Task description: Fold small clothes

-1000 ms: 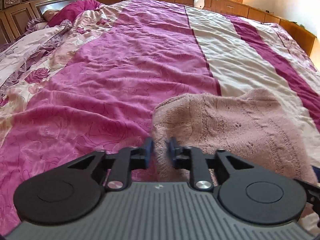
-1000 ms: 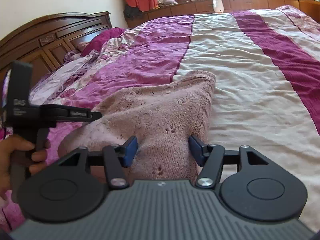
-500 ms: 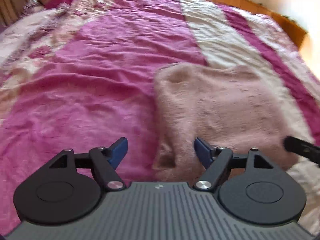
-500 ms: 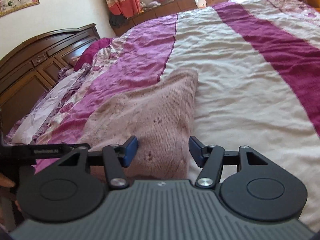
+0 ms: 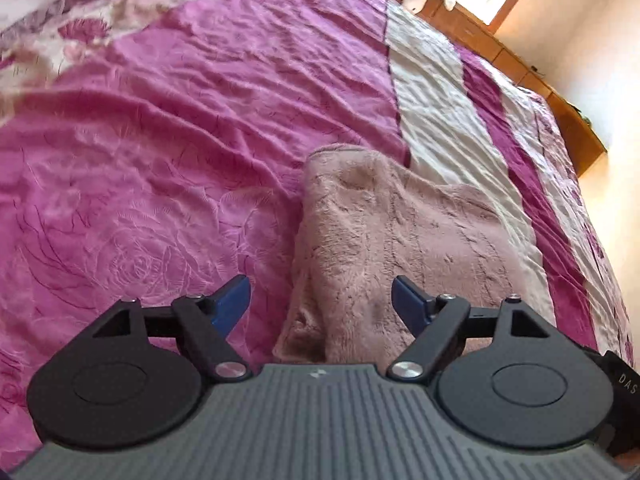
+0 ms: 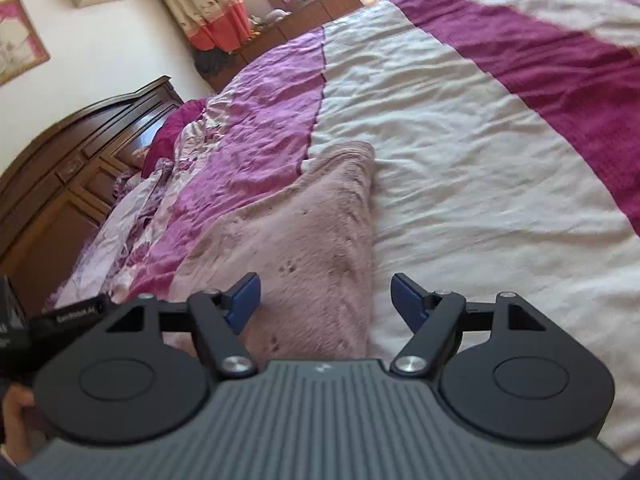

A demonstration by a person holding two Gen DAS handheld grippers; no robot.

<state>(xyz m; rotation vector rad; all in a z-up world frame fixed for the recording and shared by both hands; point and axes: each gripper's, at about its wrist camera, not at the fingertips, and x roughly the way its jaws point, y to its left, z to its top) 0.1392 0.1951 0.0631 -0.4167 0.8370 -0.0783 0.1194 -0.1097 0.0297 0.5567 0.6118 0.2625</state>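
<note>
- Sunlit bedroom, and a wide bed (image 5: 168,128) with a quilt in pink, cream and dark magenta stripes; a carved headboard (image 6: 76,148) stands at the far left in my right view.
- My left hand-held gripper (image 5: 321,300) has let go: a second ago its jaws were pinched on the near left edge of the pink knit garment (image 5: 384,248), and now they stand wide with nothing between them.
- My right hand-held gripper (image 6: 325,298) was already spread and remains so, empty, above the near end of the garment (image 6: 304,248).
- That garment lies flat on the quilt, straddling the seam between the pink and cream stripes, doubled over along its left side.
- Both views have tipped since then, so I judge that I am pulling back.
- I take this fold as laid; next comes another fold, or smoothing.
</note>
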